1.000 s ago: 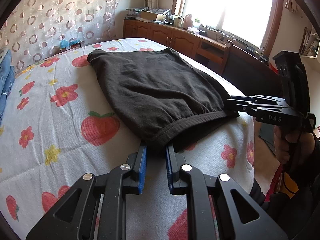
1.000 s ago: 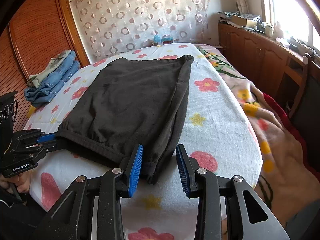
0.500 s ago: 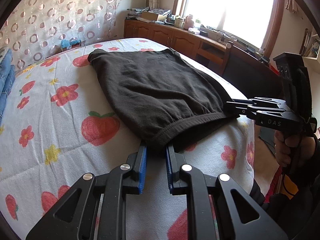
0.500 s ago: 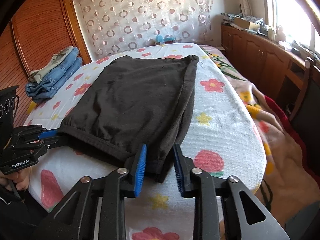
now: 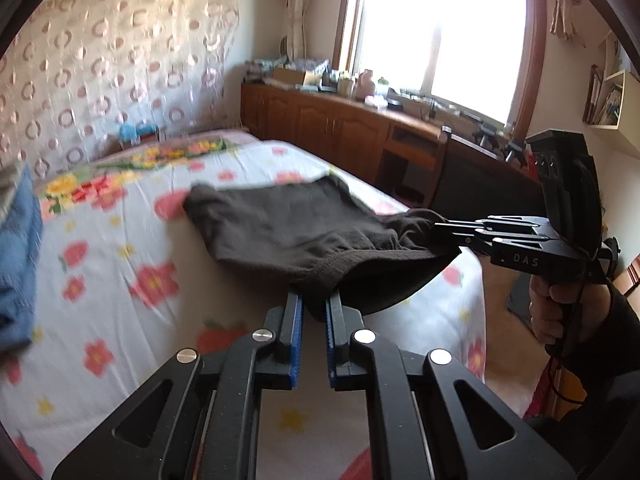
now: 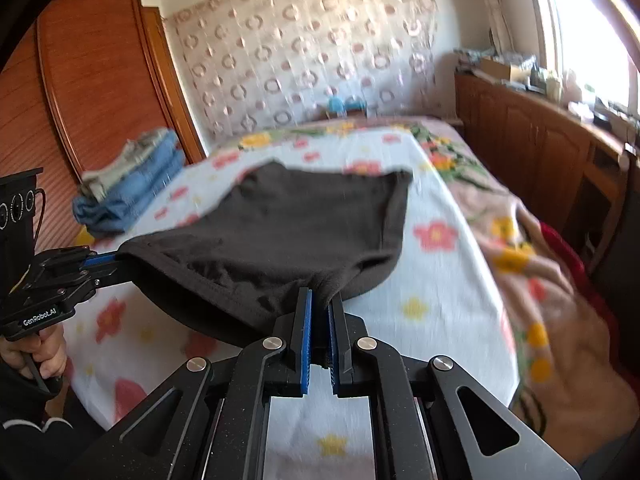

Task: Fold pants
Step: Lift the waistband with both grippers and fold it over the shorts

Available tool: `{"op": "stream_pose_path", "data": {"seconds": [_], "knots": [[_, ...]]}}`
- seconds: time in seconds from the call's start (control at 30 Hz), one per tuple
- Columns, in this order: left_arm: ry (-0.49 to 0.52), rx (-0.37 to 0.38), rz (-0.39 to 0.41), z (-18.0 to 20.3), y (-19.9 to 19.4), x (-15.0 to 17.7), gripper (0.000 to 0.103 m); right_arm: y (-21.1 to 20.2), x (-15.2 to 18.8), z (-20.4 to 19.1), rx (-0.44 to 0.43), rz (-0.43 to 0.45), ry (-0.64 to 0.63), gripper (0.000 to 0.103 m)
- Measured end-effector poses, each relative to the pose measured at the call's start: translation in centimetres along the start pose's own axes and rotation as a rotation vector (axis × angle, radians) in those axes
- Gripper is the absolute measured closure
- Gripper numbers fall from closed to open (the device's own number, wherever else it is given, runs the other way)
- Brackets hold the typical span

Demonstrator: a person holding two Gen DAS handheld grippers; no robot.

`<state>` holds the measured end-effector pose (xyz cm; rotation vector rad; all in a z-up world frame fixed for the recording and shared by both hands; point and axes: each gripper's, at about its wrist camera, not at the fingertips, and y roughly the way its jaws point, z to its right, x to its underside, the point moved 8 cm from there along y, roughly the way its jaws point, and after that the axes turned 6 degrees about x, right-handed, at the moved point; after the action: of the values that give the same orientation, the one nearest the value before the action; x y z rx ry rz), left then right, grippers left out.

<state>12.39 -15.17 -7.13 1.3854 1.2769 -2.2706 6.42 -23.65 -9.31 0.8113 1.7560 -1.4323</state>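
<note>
1. Left gripper [image 5: 314, 306]: jaws have just been closing and are now clenched on the near hem of the pants [image 5: 288, 224], at the corner on its own side; dark cloth fills the gap between the blue pads.

2. Right gripper [image 6: 320, 308]: jaws have just been closing, likewise clamped on the near hem, at the opposite corner; a bunch of cloth is pinched between its pads.

3. Pants [image 6: 304, 224]: already folded into a broad dark panel. The near edge hangs lifted between the two grippers, clear of the bedsheet [image 5: 120, 280]; the far edge rests on the bed, directly ahead of both grippers.

4. Governing relation: the hem spans sideways from one gripper to the other, while the panel's length runs straight away from the tips toward the curtain [image 6: 304, 52]. Neither hand is markedly nearer the far edge; both hold the same edge at about the same height.

5. Judged next move: carry the held edge forward over the resting part, both grippers travelling together so that the near corners meet the far ones squarely.

6. Blue folded clothes [image 6: 128, 188]: beyond the left gripper's side, well apart from the pants.
</note>
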Motion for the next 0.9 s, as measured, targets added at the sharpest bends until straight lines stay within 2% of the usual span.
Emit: {"op": "stream_pose_path", "data": {"seconds": [0.3,0.53,0.63,0.77,0.9], "knots": [[0.06,-0.053,0.15,-0.7,-5.9,-7.2,0.093,-5.2,-6.8,-2.2,-0.052,0.166,-0.058,0.096],[0.084,-0.119,0.204,-3.5,-8.8,-11.0,0.094,-8.1,-11.6,-5.0,-0.106,0.253,-0.14,0.096],[0.073,-0.158,0.207,-6.0,-8.4,-12.3,0.094,-6.7,-13.7,-5.8,-0.121,0.252,-0.172,0.096],[0.049,-0.214,0.207,-10.3,-6.8,-14.3,0.094,-2.7,-16.8,-5.5,-0.151,0.231,-0.176,0.096],[0.032,-0.253,0.244,-14.0,-6.4,-17.9,0.094,1.8,-22.0,-4.4,-0.151,0.255,-0.163,0.097]]}}
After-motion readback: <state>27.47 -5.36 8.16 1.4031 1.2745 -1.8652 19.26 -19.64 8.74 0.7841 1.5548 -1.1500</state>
